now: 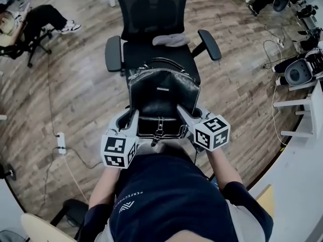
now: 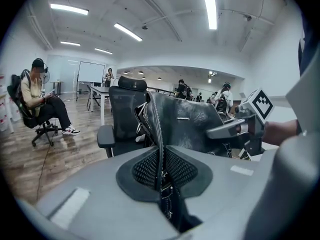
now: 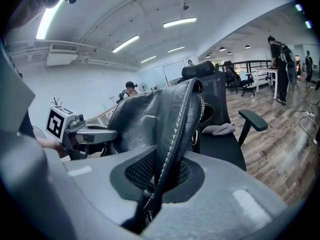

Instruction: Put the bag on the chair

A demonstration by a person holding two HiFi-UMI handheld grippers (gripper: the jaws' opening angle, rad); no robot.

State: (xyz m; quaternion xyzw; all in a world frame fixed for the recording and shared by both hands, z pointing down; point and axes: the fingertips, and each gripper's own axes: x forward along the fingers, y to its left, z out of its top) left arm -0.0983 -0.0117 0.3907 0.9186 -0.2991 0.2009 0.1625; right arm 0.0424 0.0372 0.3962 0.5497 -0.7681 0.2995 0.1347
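1. Already gripped: the left tool (image 1: 130,122) and right tool (image 1: 184,116) each pinch a side edge of the black bag (image 1: 162,97); it hangs upright between them.
2. Left to do: the bag is at the front edge of the chair (image 1: 151,54) (apparently not resting on the seat); set it down, then release.

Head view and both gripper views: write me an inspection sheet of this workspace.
Surface: black office chair, seat mostly bare, on a wood floor.
Job's things: black leather bag, upright at the seat's front edge.
Clutter: grey cloth at the back of the seat.
Grippers: left hand-held gripper shut on the bag's left edge; right hand-held gripper shut on its right edge.
Cables: white power strip with cord on the floor at left; loose cables at right.
Surroundings: seated person far left; white desk at right.
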